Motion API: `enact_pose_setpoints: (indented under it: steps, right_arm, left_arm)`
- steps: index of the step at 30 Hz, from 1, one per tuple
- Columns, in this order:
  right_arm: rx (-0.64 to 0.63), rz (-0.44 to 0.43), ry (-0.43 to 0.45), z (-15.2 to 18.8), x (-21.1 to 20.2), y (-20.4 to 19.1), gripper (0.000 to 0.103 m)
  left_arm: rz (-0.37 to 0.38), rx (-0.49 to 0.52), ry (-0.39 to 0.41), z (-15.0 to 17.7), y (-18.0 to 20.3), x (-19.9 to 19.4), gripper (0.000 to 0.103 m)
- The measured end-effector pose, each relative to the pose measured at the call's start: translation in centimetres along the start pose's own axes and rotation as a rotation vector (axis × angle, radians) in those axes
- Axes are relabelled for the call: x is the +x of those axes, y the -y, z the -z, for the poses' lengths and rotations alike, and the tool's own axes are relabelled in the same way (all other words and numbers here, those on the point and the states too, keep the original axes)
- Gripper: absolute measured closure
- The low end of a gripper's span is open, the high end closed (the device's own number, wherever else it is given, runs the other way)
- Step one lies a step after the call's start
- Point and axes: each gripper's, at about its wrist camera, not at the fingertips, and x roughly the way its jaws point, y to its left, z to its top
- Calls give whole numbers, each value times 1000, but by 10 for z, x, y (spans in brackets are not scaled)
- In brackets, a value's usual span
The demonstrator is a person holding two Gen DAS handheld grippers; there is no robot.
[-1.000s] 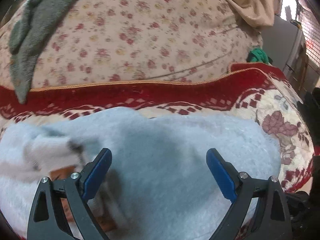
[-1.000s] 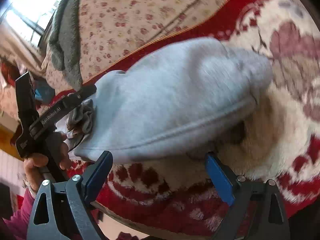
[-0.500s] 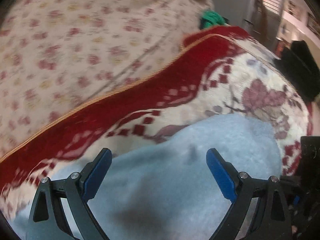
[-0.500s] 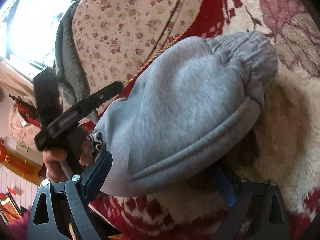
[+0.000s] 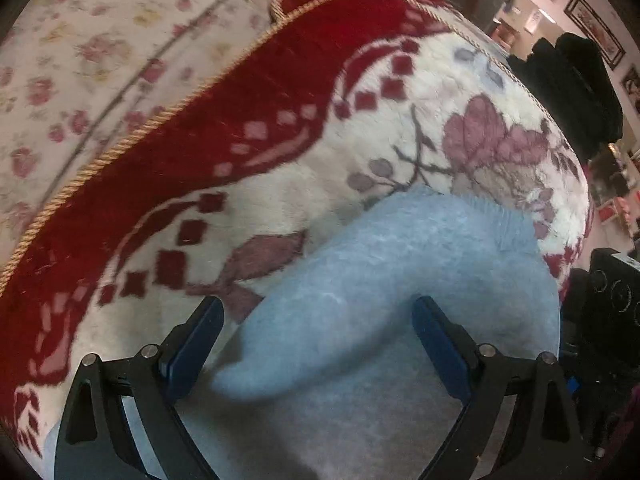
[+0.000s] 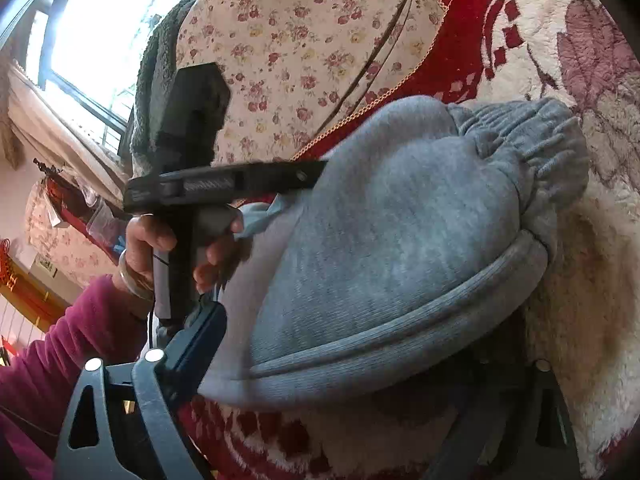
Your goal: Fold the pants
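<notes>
Grey fleece pants (image 6: 400, 240) lie folded on a red and cream plush blanket (image 6: 600, 300), with the elastic waistband (image 6: 532, 132) at the far end. My right gripper (image 6: 316, 310) is at the near folded edge and its jaws are closing. The left pad (image 6: 208, 336) is beside the fabric, and the right finger is hidden under the fold. A hand (image 6: 148, 240) in a magenta sleeve holds my left gripper (image 6: 316, 170) over the pants' left side. In the left wrist view that gripper (image 5: 318, 320) stands open above the pants (image 5: 400, 280), gripping nothing.
A floral sheet (image 5: 100, 40) covers the bed beyond the blanket (image 5: 280, 100). A dark towel (image 6: 160, 60) lies at the sheet's far edge below a bright window (image 6: 100, 20). Black clothing (image 5: 572, 80) hangs at the room's right side, past the bed's edge.
My left gripper swung across the pants towards the waistband end and tipped downward. My right gripper pushed in at the folded edge, and the fold now covers its right finger.
</notes>
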Motion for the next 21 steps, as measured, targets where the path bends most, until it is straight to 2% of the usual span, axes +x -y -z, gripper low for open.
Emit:
enact_pose_setpoints:
  steps: [2,4,6,8,10,13,17,21]
  right_arm:
    - [18,5,2,-1,3,6,31]
    - [42,-17,3,-3,4,11,35]
    - [45,-22,0,-3,5,11,38]
    - [42,-33,-4,-5,5,9,45]
    - [30,-35,-6,-7,4,5,48]
    - [-17,-29,7,-12,1,-8,53]
    - [-95,-19,22,-22,-3,-31,58]
    - [-174,-26,42,-29,-11,-59,61]
  left_arm:
    - [45,-31,-10,-2,-5,5,8]
    - [82,-58,-29,-2,-8,13,22]
    - [68,-42,-12,0,-3,14,28]
    - [74,-42,19,2,-2,7,44]
    - [67,-67,41,3,-5,0,66]
    - [68,-64,85,5,-2,-13,83]
    - [40,-43,120,5,6,-33,88]
    - [48,-55,202,6,5,-72,88]
